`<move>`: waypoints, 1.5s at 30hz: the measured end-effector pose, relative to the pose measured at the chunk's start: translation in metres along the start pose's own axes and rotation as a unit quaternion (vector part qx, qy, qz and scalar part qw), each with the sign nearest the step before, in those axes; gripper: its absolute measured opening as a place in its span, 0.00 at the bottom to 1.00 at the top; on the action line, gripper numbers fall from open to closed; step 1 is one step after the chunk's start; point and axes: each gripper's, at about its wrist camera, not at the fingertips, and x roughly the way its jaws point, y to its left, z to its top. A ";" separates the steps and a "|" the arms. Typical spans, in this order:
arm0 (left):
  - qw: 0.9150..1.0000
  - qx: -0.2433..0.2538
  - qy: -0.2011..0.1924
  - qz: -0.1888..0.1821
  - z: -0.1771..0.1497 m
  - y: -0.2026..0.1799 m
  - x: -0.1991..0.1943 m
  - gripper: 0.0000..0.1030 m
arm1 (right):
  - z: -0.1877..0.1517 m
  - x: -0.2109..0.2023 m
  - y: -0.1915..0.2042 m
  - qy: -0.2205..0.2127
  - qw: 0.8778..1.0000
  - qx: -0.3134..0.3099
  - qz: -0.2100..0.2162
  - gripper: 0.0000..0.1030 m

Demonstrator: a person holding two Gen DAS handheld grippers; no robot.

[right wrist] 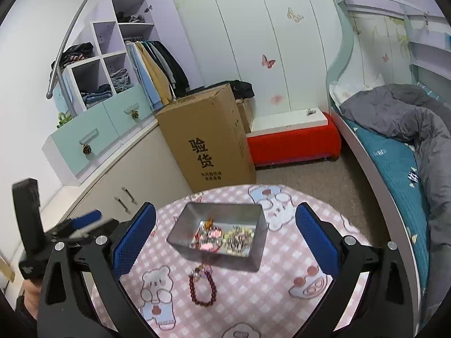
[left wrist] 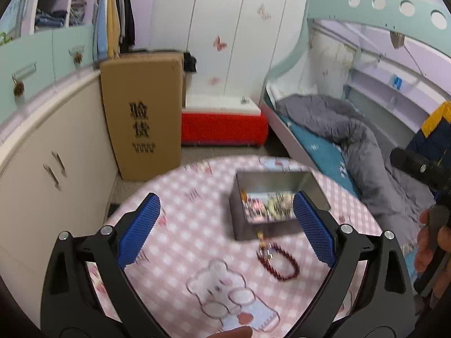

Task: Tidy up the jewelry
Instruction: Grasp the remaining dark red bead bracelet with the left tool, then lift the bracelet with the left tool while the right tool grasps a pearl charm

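From the left wrist view, the left claw (left wrist: pixel 225 225) stands wide open above the tabletop (left wrist: pixel 180 197), its blue pads (left wrist: pixel 139 229) well apart and pressing on nothing. The dark red bead bracelet (left wrist: pixel 277 263) lies flat on the checked cloth, between the pads in the picture but lower and nearer the right-hand one, just in front of the metal tin (left wrist: pixel 282 205). The tin already holds a jumble of jewelry (too blurred here to sort out piece by piece). At the right edge a hand (left wrist: pixel 431 242) holds the other tool's grip.

To do the step well, I judge the bracelet should be taken next: come down over one side of the loop, not its middle, so the pads close across the beads rather than on empty cloth, and keep the tips clear of the tin's near wall.

From the right wrist view, the right claw (right wrist: pixel 225 239) is likewise spread to its widest and empty, touching nothing. The bracelet (right wrist: pixel 202 287) lies just short of the tin (right wrist: pixel 217 235), with its small charm end pointing toward the wall and nearly touching it. The tin sits near the middle of the round tabletop (right wrist: pixel 282 295). The left claw (right wrist: pixel 84 219) shows at the far left, off to the side of the tin. A lift should rise high enough to clear the rim before the beads go over it.
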 end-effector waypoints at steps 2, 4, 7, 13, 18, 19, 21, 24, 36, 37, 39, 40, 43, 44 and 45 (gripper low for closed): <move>1.000 0.000 0.013 0.001 -0.011 -0.004 0.005 0.91 | -0.007 -0.001 0.000 0.005 1.000 -0.001 -0.004 0.93; 1.000 0.000 0.024 0.001 -0.023 -0.008 0.009 0.91 | -0.017 -0.003 -0.001 0.012 1.000 -0.001 -0.008 0.93; 0.999 0.003 0.031 0.005 -0.036 -0.015 0.008 0.91 | -0.034 -0.007 -0.002 0.023 1.000 -0.003 -0.010 0.93; 0.997 0.010 0.082 0.014 -0.062 -0.031 0.031 0.91 | -0.060 -0.004 -0.009 0.054 0.998 0.016 -0.009 0.93; 0.993 0.025 0.117 0.024 -0.076 -0.042 0.062 0.91 | -0.070 -0.002 -0.015 0.065 0.997 0.030 -0.011 0.93; 0.991 0.029 0.125 0.026 -0.078 -0.044 0.068 0.91 | -0.071 -0.002 -0.016 0.066 0.997 0.031 -0.012 0.93; 0.988 0.035 0.145 0.030 -0.083 -0.047 0.082 0.90 | -0.072 -0.001 -0.019 0.068 0.997 0.033 -0.011 0.93; 0.985 0.030 0.166 0.021 -0.092 -0.046 0.094 0.74 | -0.073 0.000 -0.019 0.071 0.997 0.035 -0.011 0.93; 0.989 0.052 0.122 -0.066 -0.076 -0.035 0.068 0.07 | -0.076 0.013 -0.011 0.086 0.996 0.033 -0.001 0.93; 0.989 0.053 0.117 -0.069 -0.072 -0.035 0.064 0.07 | -0.076 0.014 -0.011 0.087 0.996 0.034 0.001 0.93; 0.990 0.059 0.099 -0.076 -0.066 -0.035 0.052 0.07 | -0.078 0.017 -0.009 0.091 0.995 0.033 0.001 0.93; 0.991 0.059 0.094 -0.078 -0.061 -0.035 0.049 0.07 | -0.078 0.019 -0.008 0.093 0.995 0.032 0.002 0.93; 0.993 0.058 0.076 -0.075 -0.055 -0.031 0.030 0.07 | -0.083 0.030 0.001 0.107 0.994 0.020 0.009 0.93; 0.993 0.055 0.072 -0.071 -0.054 -0.028 0.024 0.07 | -0.085 0.036 0.005 0.114 0.993 0.013 0.012 0.93; 0.994 0.052 0.069 -0.067 -0.054 -0.025 0.019 0.07 | -0.086 0.040 0.009 0.118 0.993 0.008 0.015 0.93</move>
